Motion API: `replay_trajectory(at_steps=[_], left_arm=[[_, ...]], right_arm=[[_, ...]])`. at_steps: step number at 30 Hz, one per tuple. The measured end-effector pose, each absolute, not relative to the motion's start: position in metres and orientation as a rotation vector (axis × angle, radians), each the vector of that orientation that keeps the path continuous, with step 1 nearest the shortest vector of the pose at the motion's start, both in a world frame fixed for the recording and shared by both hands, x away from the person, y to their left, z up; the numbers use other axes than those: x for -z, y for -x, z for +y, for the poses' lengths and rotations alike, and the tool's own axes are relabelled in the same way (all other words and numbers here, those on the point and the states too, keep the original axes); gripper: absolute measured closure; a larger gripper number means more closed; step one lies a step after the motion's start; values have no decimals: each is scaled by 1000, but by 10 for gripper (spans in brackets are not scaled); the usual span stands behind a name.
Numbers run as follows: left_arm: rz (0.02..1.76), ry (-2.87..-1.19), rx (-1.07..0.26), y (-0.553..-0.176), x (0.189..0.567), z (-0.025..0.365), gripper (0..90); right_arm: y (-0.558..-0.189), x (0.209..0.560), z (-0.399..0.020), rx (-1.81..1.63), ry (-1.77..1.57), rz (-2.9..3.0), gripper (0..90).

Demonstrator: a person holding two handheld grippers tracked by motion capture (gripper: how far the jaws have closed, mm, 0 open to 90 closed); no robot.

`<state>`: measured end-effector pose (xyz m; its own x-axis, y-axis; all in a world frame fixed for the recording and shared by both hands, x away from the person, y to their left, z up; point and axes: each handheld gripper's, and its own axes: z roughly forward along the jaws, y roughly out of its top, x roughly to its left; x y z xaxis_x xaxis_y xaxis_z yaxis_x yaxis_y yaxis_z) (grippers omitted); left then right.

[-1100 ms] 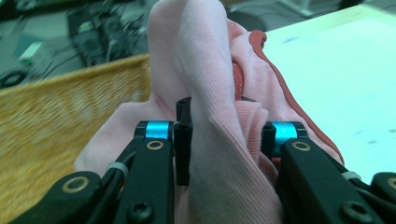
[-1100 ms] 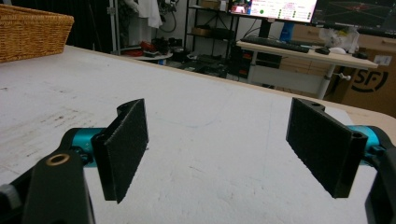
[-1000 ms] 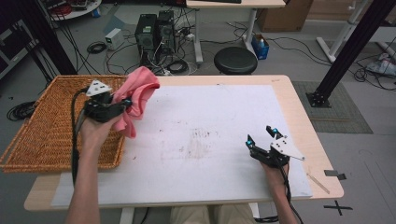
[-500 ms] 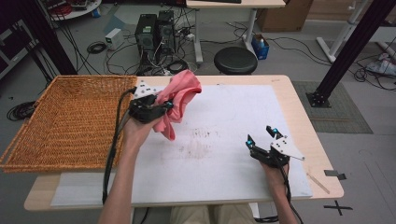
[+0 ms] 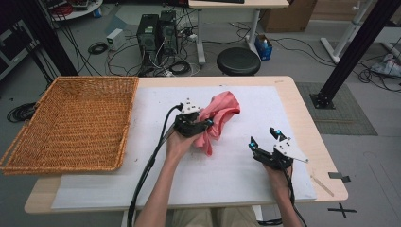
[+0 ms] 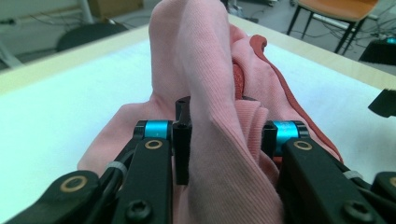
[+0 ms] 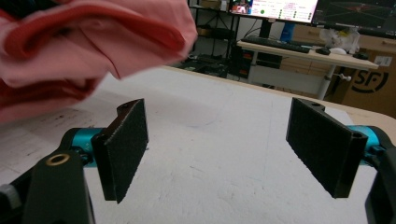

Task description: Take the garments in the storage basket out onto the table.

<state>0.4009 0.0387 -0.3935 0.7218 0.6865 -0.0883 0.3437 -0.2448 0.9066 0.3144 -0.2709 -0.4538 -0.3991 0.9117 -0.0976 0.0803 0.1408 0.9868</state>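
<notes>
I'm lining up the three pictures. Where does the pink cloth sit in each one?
High view: pink cloth at centre, held in the left tongs.
Left gripper view: it runs up the middle, clamped between the jaws.
Right gripper view: top left corner.
Shared landmark: the white table cover.

A salmon-pink cloth (image 5: 217, 118) with darker coral-red edging. Black tongs with turquoise-blue joints on the left (image 5: 206, 124) and right (image 5: 265, 138). A white sheet (image 5: 236, 179) covers the pale wooden desk (image 5: 302, 109). A golden-brown woven wicker basket (image 5: 71, 123).
</notes>
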Motion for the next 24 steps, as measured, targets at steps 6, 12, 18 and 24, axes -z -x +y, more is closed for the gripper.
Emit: replay_trajectory(at_steps=[6, 12, 18, 24], left_arm=[[829, -1894, -372, -408, 423, 17, 679], [869, -1921, -369, -413, 443, 11, 674], [864, -1952, -388, -413, 449, 8, 664], [865, -1986, -423, -412, 450, 3, 661]], right_arm=[[-314, 454, -271, -1349, -976, 1641, 206], [-314, 454, -270, -1346, -970, 1645, 206], [-314, 454, -270, -1347, -975, 1648, 206], [-314, 454, -270, -1346, -976, 1646, 206]])
